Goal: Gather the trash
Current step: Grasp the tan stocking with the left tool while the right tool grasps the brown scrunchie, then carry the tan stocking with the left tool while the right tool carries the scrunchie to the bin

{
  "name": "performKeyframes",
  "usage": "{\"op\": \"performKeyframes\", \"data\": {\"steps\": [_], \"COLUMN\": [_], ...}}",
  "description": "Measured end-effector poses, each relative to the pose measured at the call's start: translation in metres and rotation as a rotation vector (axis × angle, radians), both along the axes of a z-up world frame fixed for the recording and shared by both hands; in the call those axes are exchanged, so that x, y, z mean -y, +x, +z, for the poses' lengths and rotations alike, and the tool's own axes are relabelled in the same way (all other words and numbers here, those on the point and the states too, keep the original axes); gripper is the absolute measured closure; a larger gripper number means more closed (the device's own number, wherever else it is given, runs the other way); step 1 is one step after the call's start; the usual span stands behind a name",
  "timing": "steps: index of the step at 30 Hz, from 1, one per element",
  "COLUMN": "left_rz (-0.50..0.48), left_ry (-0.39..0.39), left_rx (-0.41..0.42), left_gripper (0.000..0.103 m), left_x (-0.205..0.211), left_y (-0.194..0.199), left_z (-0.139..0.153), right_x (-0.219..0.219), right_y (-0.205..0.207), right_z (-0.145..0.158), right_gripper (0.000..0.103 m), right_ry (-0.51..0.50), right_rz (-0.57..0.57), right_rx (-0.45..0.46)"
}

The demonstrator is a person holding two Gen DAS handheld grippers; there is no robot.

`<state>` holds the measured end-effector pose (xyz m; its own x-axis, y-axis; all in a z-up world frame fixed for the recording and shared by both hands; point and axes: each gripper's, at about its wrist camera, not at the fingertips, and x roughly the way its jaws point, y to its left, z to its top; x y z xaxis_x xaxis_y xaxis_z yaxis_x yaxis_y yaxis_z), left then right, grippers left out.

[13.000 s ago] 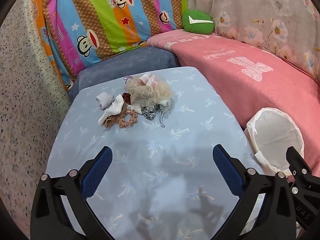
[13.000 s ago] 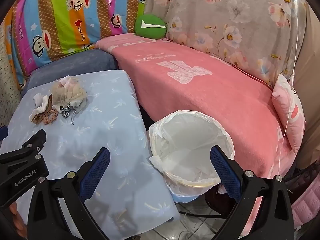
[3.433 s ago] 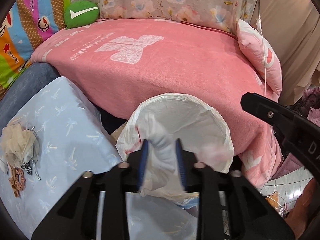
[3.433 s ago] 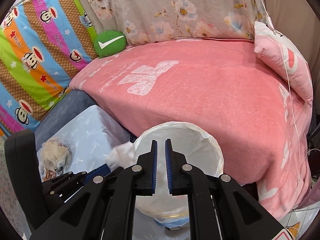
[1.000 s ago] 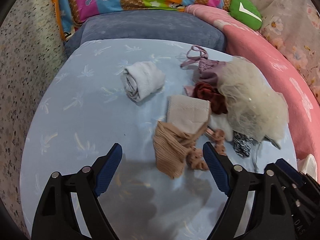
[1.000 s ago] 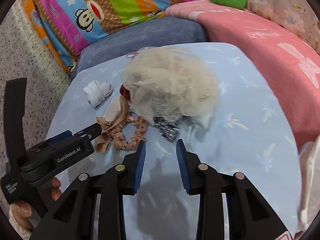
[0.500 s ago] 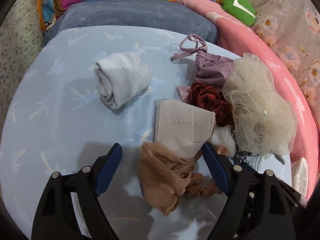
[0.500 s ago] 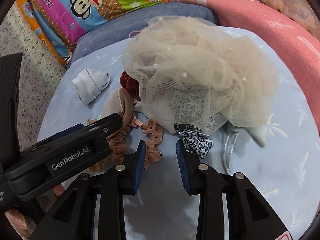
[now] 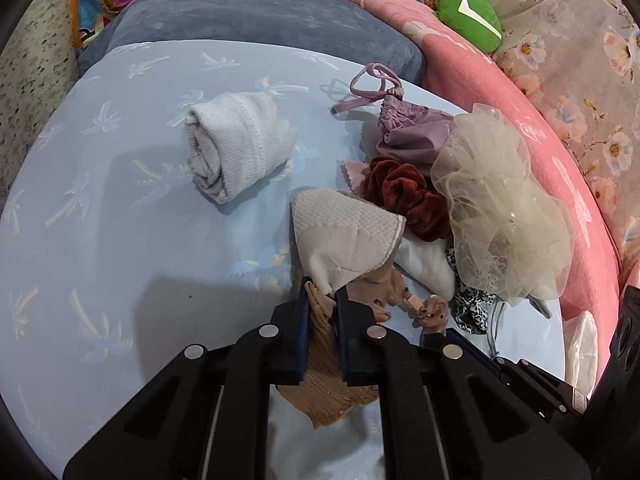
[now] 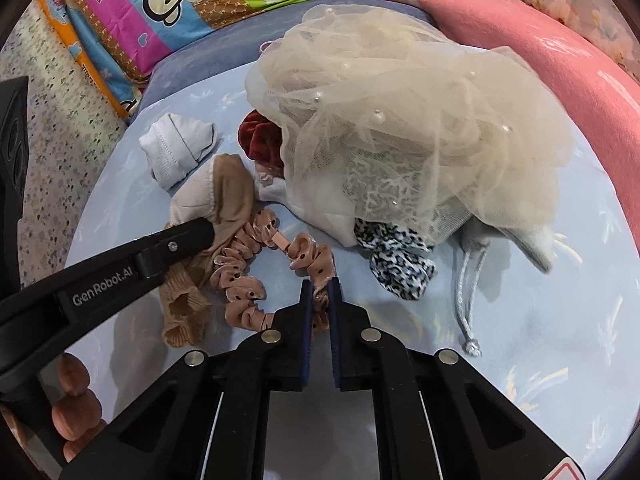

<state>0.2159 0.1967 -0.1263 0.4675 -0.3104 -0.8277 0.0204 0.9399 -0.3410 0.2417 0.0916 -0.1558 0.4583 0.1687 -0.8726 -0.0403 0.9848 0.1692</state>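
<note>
Tan stocking fabric point(image 9: 326, 394) is seen pinched between the closed fingers of the left gripper point(image 9: 321, 312) in the left wrist view, low on the pale blue palm-printed table cover point(image 9: 120, 240). A beige knitted cloth point(image 9: 344, 236) lies over the far end of the stocking, right in front of the fingertips. Behind it a dark red scrunchie point(image 9: 404, 196) is pressed against a cream tulle puff point(image 9: 500, 216), and a lilac drawstring pouch point(image 9: 412, 136) is set farther back. A rolled white sock point(image 9: 236, 146) lies apart to the left. A green cushion point(image 9: 472, 16) with a white tick mark rests on the pink blanket point(image 9: 560, 160). What may be white bag plastic shows at the right edge, too little to be sure.

In the right wrist view, the right gripper point(image 10: 320, 300) is clenched on a pink dotted scrunchie point(image 10: 264, 276), which curls across the table cover point(image 10: 560, 320). The tulle puff point(image 10: 400, 120) looms close behind and hides much of the heap; a leopard-print scrunchie point(image 10: 396, 264) and a grey corded pouch point(image 10: 472, 240) stick out beneath it. The left gripper's arm, marked "GenRobot.AI", crosses from the left onto the stocking point(image 10: 208, 248). On the striped monkey-print cushion point(image 10: 160, 8) lettering is seen upside down but is not clearly readable.
</note>
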Motion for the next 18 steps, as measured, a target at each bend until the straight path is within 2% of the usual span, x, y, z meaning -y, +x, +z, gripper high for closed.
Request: {"op": "performKeyframes", "data": {"steps": [9,18], "left_rz": [0.001,-0.054], "left_ry": [0.011,0.022], "left_rx": [0.035,0.117], "left_gripper": [0.097,0.098], "left_x": [0.011,0.042], "left_y": [-0.020,-0.045], "left_z": [0.021,0.057], "right_x": [0.029,0.057], "right_y": [-0.034,-0.068], "right_z": [0.036,0.079], "right_gripper": [0.097,0.097], "right_ry": [0.015,0.032], "right_rz": [-0.046,-0.083], "right_rx": [0.066,0.147]}}
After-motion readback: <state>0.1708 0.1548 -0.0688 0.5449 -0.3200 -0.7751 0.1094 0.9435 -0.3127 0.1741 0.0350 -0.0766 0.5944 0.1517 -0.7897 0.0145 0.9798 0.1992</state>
